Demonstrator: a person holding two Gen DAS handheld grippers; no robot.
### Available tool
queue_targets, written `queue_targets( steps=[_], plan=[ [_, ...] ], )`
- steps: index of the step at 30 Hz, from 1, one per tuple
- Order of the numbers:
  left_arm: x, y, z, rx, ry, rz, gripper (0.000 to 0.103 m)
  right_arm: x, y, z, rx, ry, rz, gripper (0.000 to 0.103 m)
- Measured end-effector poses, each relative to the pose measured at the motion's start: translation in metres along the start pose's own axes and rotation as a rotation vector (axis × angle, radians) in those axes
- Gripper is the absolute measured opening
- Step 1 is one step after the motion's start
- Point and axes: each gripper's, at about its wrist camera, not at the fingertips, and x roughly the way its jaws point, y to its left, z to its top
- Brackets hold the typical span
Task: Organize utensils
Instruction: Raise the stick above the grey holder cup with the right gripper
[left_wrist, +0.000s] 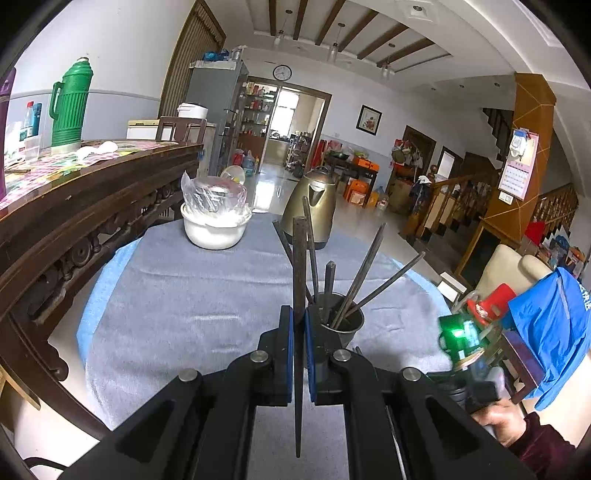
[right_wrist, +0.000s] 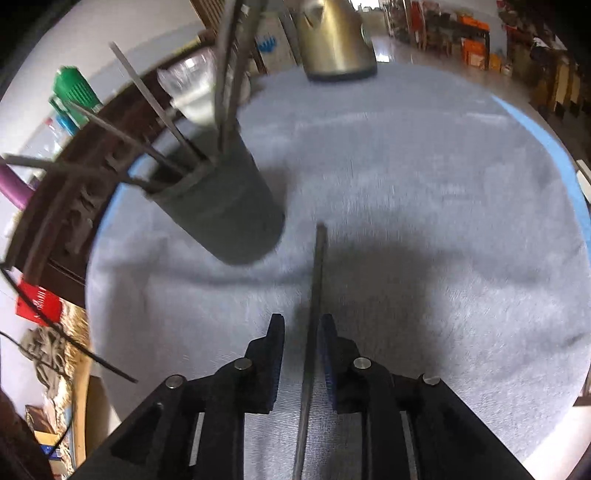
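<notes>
Now, step in hand: I judge it to be getting the loose chopsticks into the holder, one per tong.
Left tongs (left_wrist: 299, 334): clenched on a single dark, slim chopstick (left_wrist: 299, 280), which stands upright between my blue pads and runs well above and below them.
Right tongs (right_wrist: 302, 328): the jaws stand slightly apart with another dark, thin chopstick (right_wrist: 318, 266) between them; it lies against the right blue pad, with a gap to the left one, so I count this grip as released, not clamped.
Holder: the dark grey cylindrical metal cup (left_wrist: 341, 319) sits just to the right of my left tongs' tips; from the right tongs it is ahead and to the left (right_wrist: 225, 210), and it already holds several chopsticks fanned outward.
Surface: a round table under a grey-blue cloth (left_wrist: 177, 295).
Beyond the tongs: a white bowl with a clear plastic bag (left_wrist: 214, 221) and a brass-coloured kettle (left_wrist: 312, 206) stand far ahead, well apart from the cup.
How to do it well: I should bring the left chopstick's lower tip over the cup's mouth, aim for a gap between the fanned sticks, lower it inside before I let go, and keep it near upright.
Risk: the right chopstick may slip if I move without closing on it.
</notes>
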Motion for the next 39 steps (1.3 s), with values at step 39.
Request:
queue_targets(
  steps=[39],
  plan=[
    [-0.005, -0.029, 0.023, 0.063, -0.033, -0.026, 0.006, -0.161, 0.021, -0.009, -0.068, -0.687, 0.284, 0.006]
  ],
)
